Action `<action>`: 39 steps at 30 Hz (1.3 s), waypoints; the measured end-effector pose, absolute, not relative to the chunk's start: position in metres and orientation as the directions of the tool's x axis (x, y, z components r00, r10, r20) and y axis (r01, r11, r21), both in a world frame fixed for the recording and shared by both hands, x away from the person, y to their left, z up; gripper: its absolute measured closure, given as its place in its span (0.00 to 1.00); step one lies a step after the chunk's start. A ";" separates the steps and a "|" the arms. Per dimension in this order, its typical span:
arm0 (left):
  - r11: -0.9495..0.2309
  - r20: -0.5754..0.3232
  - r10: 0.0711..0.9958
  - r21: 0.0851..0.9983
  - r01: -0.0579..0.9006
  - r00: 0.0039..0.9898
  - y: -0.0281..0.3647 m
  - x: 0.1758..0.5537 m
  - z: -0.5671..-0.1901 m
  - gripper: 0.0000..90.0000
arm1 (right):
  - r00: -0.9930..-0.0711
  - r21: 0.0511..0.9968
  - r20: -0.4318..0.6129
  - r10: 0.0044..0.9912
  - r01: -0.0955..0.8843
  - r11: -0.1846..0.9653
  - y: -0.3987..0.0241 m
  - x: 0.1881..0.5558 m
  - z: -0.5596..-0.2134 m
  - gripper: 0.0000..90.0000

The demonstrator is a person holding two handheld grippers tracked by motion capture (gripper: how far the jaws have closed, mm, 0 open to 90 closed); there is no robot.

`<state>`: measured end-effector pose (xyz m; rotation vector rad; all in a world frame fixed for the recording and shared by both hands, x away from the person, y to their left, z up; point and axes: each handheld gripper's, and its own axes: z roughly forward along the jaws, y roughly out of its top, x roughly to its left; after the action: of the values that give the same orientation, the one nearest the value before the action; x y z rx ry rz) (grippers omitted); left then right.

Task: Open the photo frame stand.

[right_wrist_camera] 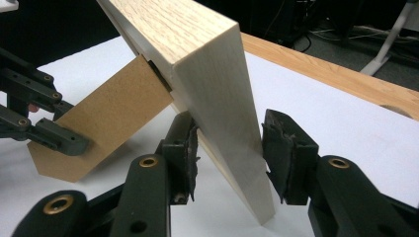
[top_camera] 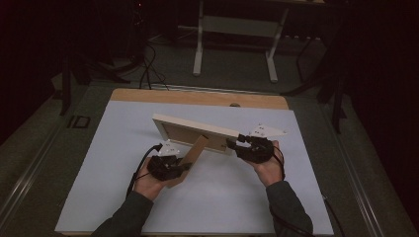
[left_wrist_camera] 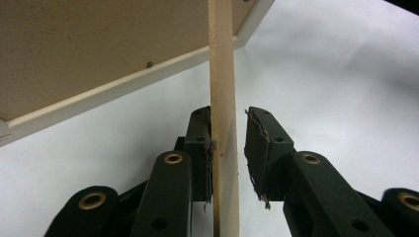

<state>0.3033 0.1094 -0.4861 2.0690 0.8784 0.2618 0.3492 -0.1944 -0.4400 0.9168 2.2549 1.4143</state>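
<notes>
The left gripper point(left_wrist_camera: 228, 148) straddles the brown back stand point(left_wrist_camera: 223, 98) of a picture frame point(top_camera: 195, 129), its 2 jaws slightly spread: one pad point(left_wrist_camera: 207, 163) lies against the board, the other stands just clear of it. The right gripper point(right_wrist_camera: 227, 158) brackets the frame's pale wood end point(right_wrist_camera: 222, 128), jaws spread, one pad against the wood and a gap at the other, so neither tool truly pinches. The frame stands tilted on its edge near the middle of a white table point(top_camera: 123, 197), back toward the person, the stand point(top_camera: 190, 160) swung out toward the left hand point(top_camera: 148, 182). The step in hand looks like setting the frame on its stand. To do it well, the right gripper should close squarely on the frame's end before any release, and the left should ease the stand outward gently, since its hinge end could tear or the frame could tip over.
</notes>
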 end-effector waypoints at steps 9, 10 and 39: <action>-0.398 -0.131 0.669 0.768 0.501 0.732 0.110 0.301 -0.490 0.80 | -0.746 0.891 0.060 0.663 0.339 0.301 -0.194 0.344 -0.443 0.62; -0.401 -0.131 0.667 0.766 0.502 0.733 0.109 0.301 -0.491 0.80 | -0.748 0.892 0.056 0.662 0.336 0.304 -0.193 0.344 -0.443 0.62; -0.342 -0.197 0.660 0.780 0.524 0.725 0.122 0.305 -0.492 0.65 | -0.761 0.876 0.071 0.645 0.357 0.325 -0.197 0.342 -0.452 0.55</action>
<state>0.3046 0.1219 -0.4917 2.0219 0.8994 0.1900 0.3424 -0.1973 -0.4525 0.9000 2.3042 1.4087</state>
